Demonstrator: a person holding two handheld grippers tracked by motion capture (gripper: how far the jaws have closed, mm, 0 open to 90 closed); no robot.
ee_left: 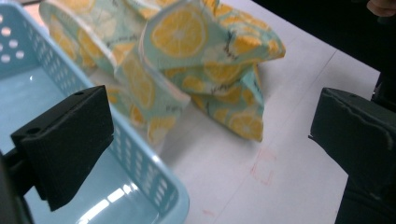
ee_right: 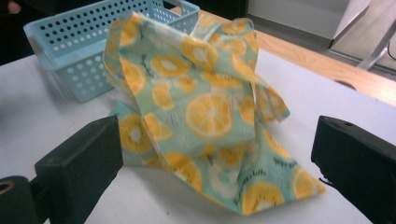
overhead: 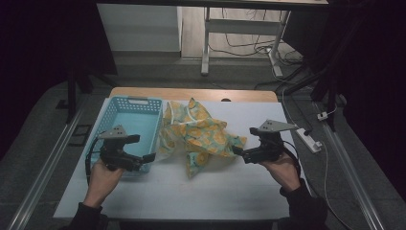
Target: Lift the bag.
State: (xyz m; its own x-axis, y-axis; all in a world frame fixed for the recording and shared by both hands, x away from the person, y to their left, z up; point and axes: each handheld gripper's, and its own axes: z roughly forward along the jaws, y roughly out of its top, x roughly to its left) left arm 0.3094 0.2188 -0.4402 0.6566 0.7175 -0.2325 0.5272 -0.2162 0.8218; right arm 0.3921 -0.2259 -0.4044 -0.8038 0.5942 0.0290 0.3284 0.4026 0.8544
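**Both claws close in on the crumpled cloth**

Left claw (overhead: 149,157) hangs released over the blue basket's (overhead: 111,117) near corner. The lemon-print cloth (overhead: 201,134) lies heaped on the tabletop (overhead: 191,191) beside the basket. Right claw (overhead: 238,152) gapes released at its edge, likely to pinch a corner.

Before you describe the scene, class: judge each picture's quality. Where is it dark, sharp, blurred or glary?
High view: dim, surroundings nearly black, the white table lit best. Left gripper view: the blue basket floor shows pale glare; the near jaws look soft. Right gripper view: the lemon-print cloth is fairly sharp, the jaws and the background blurred.
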